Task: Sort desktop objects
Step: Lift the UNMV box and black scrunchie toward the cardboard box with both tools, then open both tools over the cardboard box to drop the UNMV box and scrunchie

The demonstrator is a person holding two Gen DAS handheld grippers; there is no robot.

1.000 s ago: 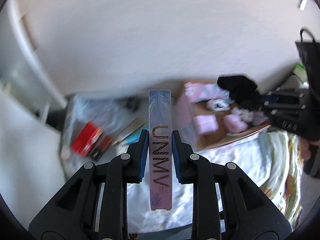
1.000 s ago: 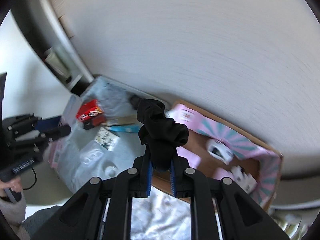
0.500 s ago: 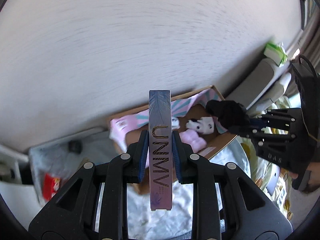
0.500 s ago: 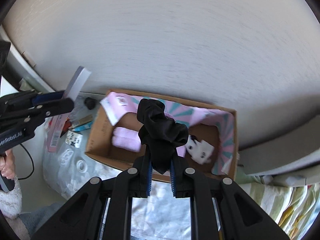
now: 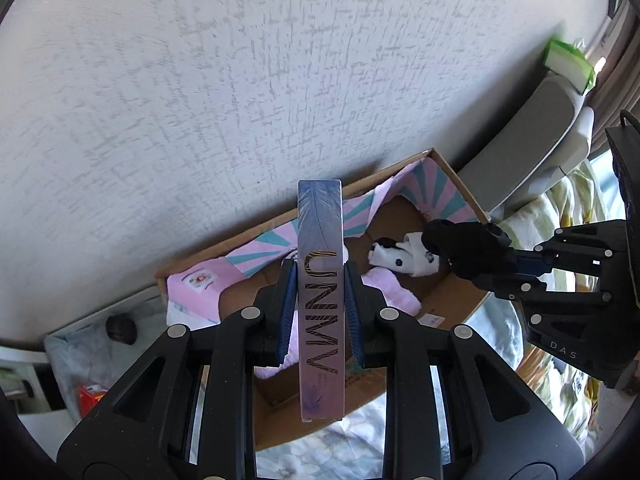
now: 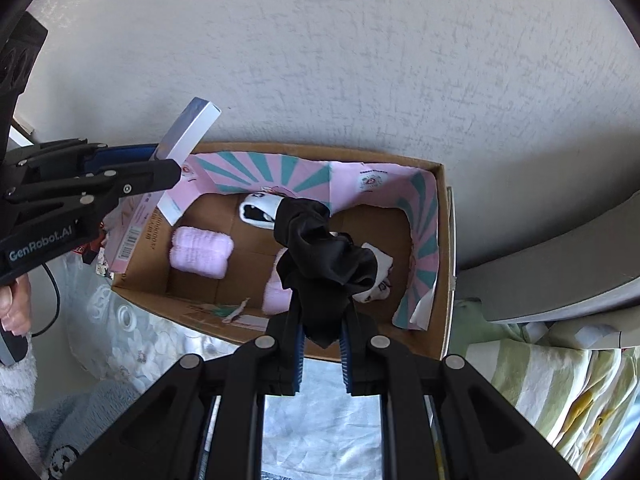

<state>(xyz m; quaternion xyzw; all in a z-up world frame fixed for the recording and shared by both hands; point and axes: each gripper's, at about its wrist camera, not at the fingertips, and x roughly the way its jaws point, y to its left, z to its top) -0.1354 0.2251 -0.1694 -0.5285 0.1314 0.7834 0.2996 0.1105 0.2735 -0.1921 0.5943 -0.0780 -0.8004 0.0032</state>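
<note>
My left gripper [image 5: 320,280] is shut on a long lilac box printed UNNY [image 5: 321,304], held upright over the left end of a cardboard box [image 5: 456,304] lined with pink and teal paper. It also shows in the right wrist view [image 6: 182,152]. My right gripper [image 6: 322,336] is shut on a black cloth bundle [image 6: 324,260] above the cardboard box [image 6: 442,264]. Inside lie pink rolled socks [image 6: 200,252] and white socks with black spots [image 6: 260,208].
A textured white wall [image 5: 240,80] stands right behind the box. A floral cloth [image 6: 132,320] covers the surface. A red packet [image 5: 92,396] and a dark round object [image 5: 120,328] lie to the left. A striped green cloth [image 6: 540,380] is at the right.
Both grippers have swung from the cluttered left area to over the cardboard box, each still holding its object. The box now fills the middle of both views.
</note>
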